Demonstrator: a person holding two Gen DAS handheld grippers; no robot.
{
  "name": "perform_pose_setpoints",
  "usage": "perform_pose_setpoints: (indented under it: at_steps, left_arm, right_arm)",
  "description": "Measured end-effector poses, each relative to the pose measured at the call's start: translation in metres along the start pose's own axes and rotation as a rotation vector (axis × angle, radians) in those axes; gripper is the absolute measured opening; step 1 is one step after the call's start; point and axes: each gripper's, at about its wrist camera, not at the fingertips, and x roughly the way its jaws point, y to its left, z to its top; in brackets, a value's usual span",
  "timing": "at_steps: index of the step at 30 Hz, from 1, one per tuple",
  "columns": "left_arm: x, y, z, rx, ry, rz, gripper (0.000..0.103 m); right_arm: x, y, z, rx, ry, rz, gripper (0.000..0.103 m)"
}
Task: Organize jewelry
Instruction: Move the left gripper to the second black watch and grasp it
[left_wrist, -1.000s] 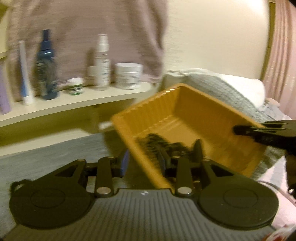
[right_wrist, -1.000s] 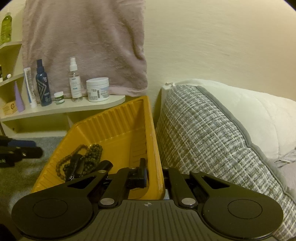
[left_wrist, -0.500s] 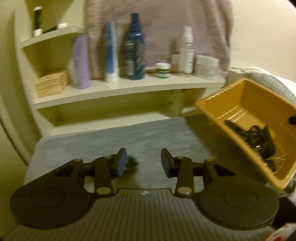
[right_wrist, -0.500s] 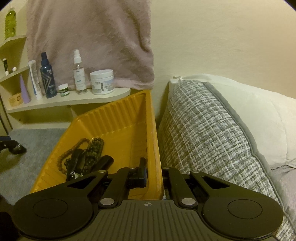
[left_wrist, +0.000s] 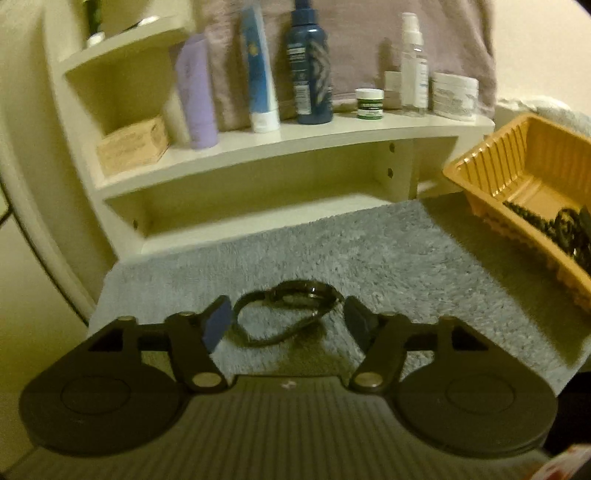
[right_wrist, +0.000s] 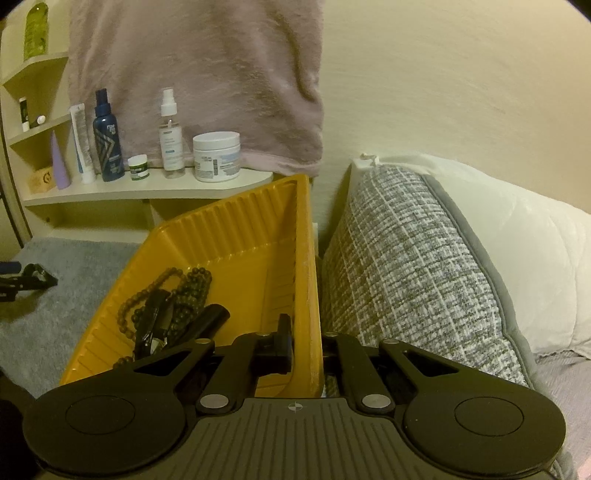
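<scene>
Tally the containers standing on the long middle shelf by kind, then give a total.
Tubes: 2, lilac and white-and-blue
Bottles: 2, dark blue and clear spray
Jars: 2, small green-labelled and large white
Boxes: 1, tan
Total: 7

Black tool (left_wrist: 286, 317), blue pads (left_wrist: 218, 323), silver screws.
</scene>
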Motion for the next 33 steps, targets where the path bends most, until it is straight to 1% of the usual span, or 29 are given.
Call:
perform_pose_setpoints:
  at_steps: [1,2,9,11,12,13,14,15,16,17,19,21,23,26,33]
  left_arm:
    - [0.002,-0.002,0.001,0.039,-0.007,0.008,0.074]
    - [0.005,-0.004,0.001,0.084,-0.003,0.006,0.074]
    - [0.027,-0.003,0.001,0.292,0.058,-0.072,0.074]
    - [0.029,0.002,0.003,0.303,0.068,-0.109,0.073]
    - [0.030,0.004,0.005,0.304,0.074,-0.123,0.069]
    - [0.031,0.006,0.006,0.313,0.078,-0.136,0.060]
    - [0.031,0.006,0.006,0.323,0.083,-0.140,0.057]
    - [0.031,0.006,0.007,0.334,0.087,-0.133,0.050]
    - [0.031,0.007,0.008,0.339,0.093,-0.132,0.046]
    - [0.030,0.008,0.008,0.343,0.099,-0.135,0.044]
    - [0.028,0.007,0.007,0.365,0.100,-0.123,0.030]
    - [0.027,0.007,0.006,0.369,0.102,-0.100,0.027]
    - [0.025,0.009,0.006,0.356,0.103,-0.106,0.026]
    - [0.022,0.007,0.005,0.352,0.100,-0.093,0.026]
    - [0.008,-0.006,0.012,0.328,0.062,-0.125,0.026]
  right_arm:
    - [0.000,0.000,0.000,0.000,0.001,0.000,0.005]
    - [0.000,0.000,0.000,0.000,0.003,0.000,0.005]
    - [0.003,0.000,0.001,0.004,0.006,-0.008,0.005]
    - [0.003,-0.001,0.000,0.006,0.009,-0.010,0.005]
    - [0.003,0.000,0.000,0.007,0.010,-0.011,0.005]
    - [0.004,-0.001,0.000,0.007,0.010,-0.012,0.005]
    - [0.004,-0.001,0.000,0.007,0.010,-0.013,0.005]
    - [0.003,-0.001,-0.001,0.008,0.010,-0.014,0.005]
    - [0.003,-0.001,-0.001,0.008,0.010,-0.014,0.005]
    - [0.003,0.000,-0.001,0.009,0.009,-0.015,0.005]
    - [0.003,0.000,-0.001,0.009,0.008,-0.016,0.005]
    - [0.003,0.000,-0.001,0.009,0.009,-0.015,0.004]
    - [0.003,0.000,-0.001,0.008,0.008,-0.015,0.004]
    - [0.003,0.000,0.000,0.008,0.007,-0.015,0.004]
    - [0.003,-0.001,0.000,0.007,0.006,-0.015,0.004]
